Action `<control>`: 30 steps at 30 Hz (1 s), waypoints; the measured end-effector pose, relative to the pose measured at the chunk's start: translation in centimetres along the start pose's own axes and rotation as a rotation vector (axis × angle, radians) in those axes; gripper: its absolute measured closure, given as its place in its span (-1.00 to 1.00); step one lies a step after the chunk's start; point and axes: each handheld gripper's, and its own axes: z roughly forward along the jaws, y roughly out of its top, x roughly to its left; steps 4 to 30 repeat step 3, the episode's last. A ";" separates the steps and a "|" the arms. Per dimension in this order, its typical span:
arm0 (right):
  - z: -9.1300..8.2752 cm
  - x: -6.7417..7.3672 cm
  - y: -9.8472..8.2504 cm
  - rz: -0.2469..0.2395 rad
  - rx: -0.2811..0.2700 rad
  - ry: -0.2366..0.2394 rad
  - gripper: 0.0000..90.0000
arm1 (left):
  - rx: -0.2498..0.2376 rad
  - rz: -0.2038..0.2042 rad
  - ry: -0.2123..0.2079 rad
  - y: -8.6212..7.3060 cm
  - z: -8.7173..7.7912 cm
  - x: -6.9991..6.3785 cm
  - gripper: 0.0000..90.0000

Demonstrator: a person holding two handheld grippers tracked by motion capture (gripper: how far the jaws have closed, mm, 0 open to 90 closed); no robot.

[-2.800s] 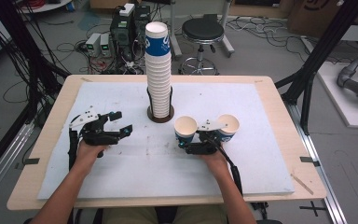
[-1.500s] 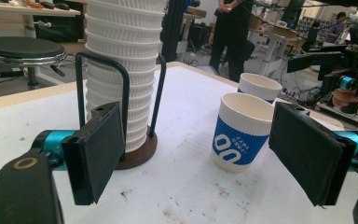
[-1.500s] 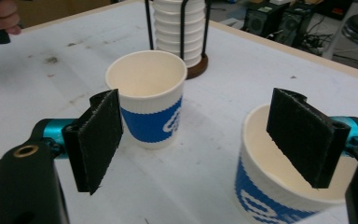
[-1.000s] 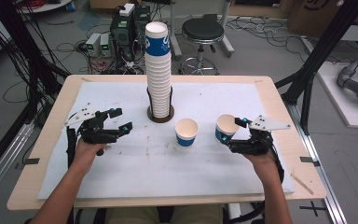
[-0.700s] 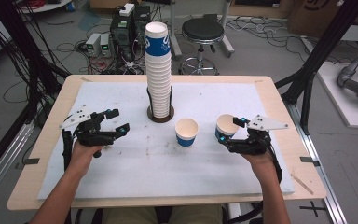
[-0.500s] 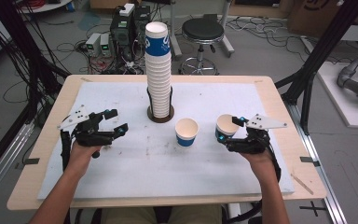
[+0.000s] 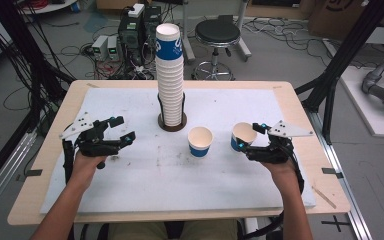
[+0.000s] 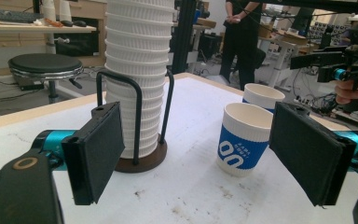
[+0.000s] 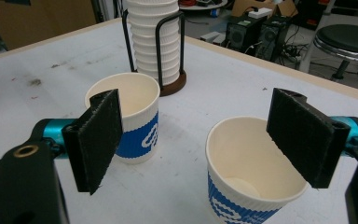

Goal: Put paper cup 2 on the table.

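Mid-table: two cups (image 7: 200, 140) well apart | both grippers' fingers apart, gripping nothing

Black tongs (image 7: 121, 129), teal joints, flat black pads (image 8: 98, 151), grey three-cornered plates, bare forearms.

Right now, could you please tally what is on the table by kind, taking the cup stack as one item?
Loose cups: 2, the middle cup and the right cup
Cup stack: 1
Holder: 1
Total: 4
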 end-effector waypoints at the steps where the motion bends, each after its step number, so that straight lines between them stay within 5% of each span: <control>1: 0.0 -0.1 0.0 -0.002 -0.002 0.001 -0.58 | 0.002 0.001 0.003 0.0 0.0 0.1 -0.60; 30: -0.1 -0.2 0.1 0.000 -0.005 0.000 -0.58 | 0.005 -0.002 0.005 -0.1 0.1 0.1 -0.60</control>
